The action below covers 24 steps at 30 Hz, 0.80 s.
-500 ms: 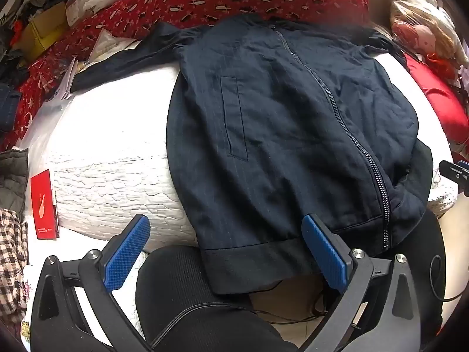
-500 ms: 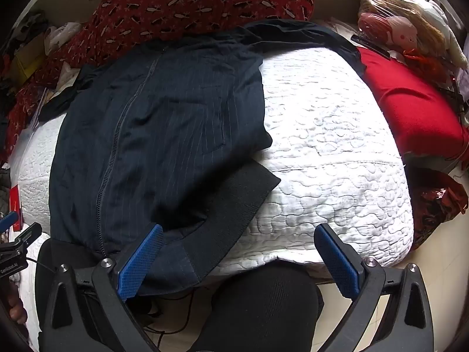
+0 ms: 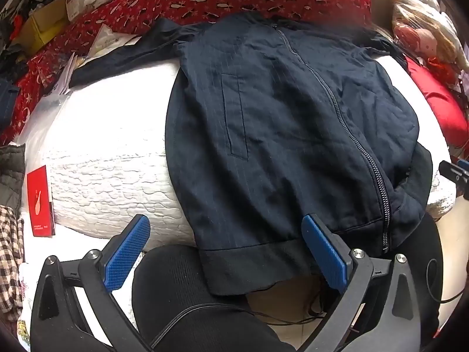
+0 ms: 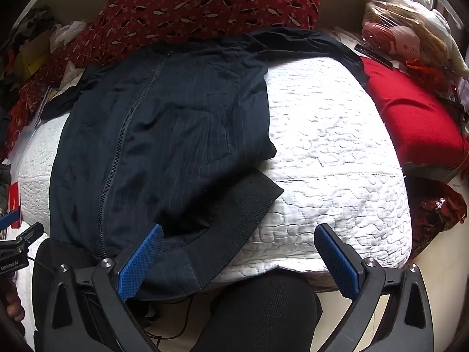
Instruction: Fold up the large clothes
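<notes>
With both grippers — left (image 3: pixel 225 252), right (image 4: pixel 239 259) — spread wide and empty over the jacket (image 3: pixel 293 135), we'd best pinch its hem (image 4: pixel 234 214) corners evenly — no bunching.

White quilted bed (image 4: pixel 337 158) under a zipped, flat navy jacket (image 3: pixel 287 135).

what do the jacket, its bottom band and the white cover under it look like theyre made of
Jacket: thin woven cloth, matte navy with faint pinstripes, soft creases. Bottom band: black ribbed knit, likely stretchy. White cover: quilted fabric, puffy stitched swirls, probably cotton or polyester.
</notes>
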{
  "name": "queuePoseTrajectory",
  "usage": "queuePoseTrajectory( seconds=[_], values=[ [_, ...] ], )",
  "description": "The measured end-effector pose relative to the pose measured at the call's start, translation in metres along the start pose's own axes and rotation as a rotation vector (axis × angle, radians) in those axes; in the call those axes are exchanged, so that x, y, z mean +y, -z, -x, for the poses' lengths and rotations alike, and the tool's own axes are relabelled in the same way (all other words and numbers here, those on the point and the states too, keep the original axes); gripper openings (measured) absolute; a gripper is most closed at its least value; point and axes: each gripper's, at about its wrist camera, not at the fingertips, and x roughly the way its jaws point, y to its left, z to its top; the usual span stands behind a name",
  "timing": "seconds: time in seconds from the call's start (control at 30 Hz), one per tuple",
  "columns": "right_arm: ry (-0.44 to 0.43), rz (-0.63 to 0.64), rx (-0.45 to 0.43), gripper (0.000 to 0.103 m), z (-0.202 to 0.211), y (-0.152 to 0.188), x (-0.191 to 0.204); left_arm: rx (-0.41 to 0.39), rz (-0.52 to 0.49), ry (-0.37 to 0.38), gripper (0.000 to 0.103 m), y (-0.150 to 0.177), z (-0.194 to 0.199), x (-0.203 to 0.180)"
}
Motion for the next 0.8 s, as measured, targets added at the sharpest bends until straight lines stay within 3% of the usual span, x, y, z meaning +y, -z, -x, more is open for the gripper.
queuePoseTrajectory(
  seconds=[0.8],
  values=[
    [-0.007, 0.013, -0.018, 0.102, 0.0051, 0.0010, 0.0011, 0.000, 0.013, 0.024, 0.103, -0.0057, 0.0031, -0.0011]
  ],
)
